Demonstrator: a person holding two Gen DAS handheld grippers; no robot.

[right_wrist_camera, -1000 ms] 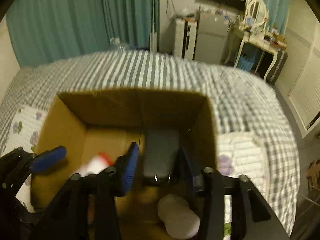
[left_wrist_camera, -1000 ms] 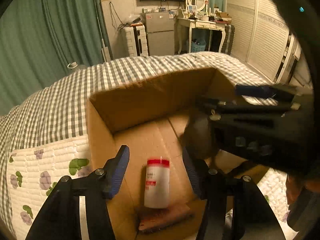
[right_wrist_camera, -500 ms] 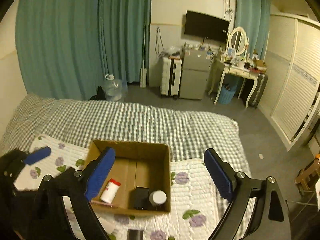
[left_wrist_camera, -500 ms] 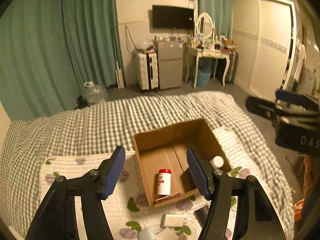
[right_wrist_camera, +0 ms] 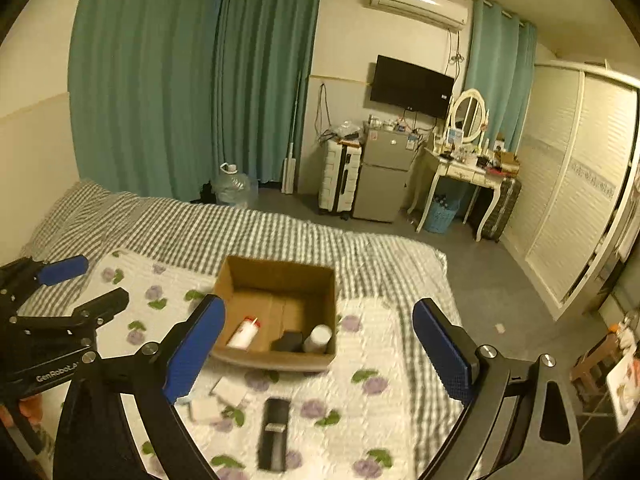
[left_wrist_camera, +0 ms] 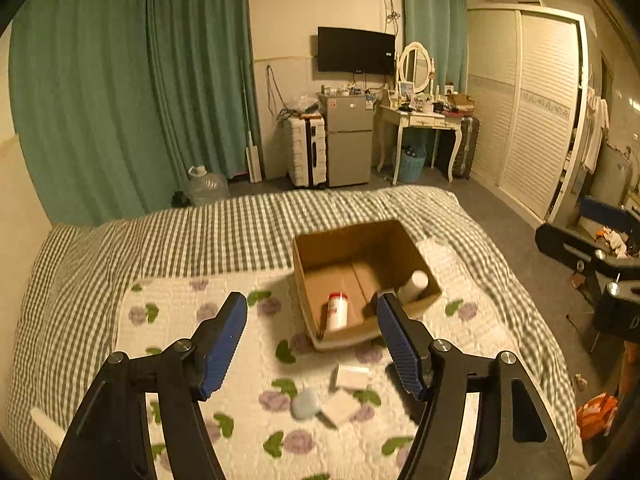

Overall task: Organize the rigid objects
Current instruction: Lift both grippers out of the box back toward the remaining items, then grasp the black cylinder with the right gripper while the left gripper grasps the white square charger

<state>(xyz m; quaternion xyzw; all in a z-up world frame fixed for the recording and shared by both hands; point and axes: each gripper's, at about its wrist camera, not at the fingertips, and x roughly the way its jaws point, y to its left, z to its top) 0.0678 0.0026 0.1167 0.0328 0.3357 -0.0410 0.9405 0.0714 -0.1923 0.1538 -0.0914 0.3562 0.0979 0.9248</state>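
Observation:
An open cardboard box (left_wrist_camera: pixel 408 240) (right_wrist_camera: pixel 276 272) stands on the flowered quilt. Inside lie a white bottle with a red cap (left_wrist_camera: pixel 337 312) (right_wrist_camera: pixel 242 333), a dark object (right_wrist_camera: pixel 287 341) and a white jar (left_wrist_camera: pixel 414 282) (right_wrist_camera: pixel 318 338). In front of the box lie small white boxes (left_wrist_camera: pixel 351 377) (right_wrist_camera: pixel 230 390), a pale round lid (left_wrist_camera: pixel 305 403) and a black flat device (right_wrist_camera: pixel 274 432). My left gripper (left_wrist_camera: pixel 312 340) is open and empty, high above the quilt. My right gripper (right_wrist_camera: pixel 318 348) is open wide and empty, also held high.
The bed carries a grey checked cover (left_wrist_camera: pixel 224 232) and the quilt (right_wrist_camera: pixel 372 344). Beyond it are green curtains, a white suitcase (right_wrist_camera: pixel 338 176), a small fridge (right_wrist_camera: pixel 382 172), a dressing table (right_wrist_camera: pixel 460 168) and wardrobe doors (left_wrist_camera: pixel 536 120). Floor lies right of the bed.
Both grippers have pulled up and back out of the box. The right gripper let go of the dark object, which now lies in the box, and opened wide.

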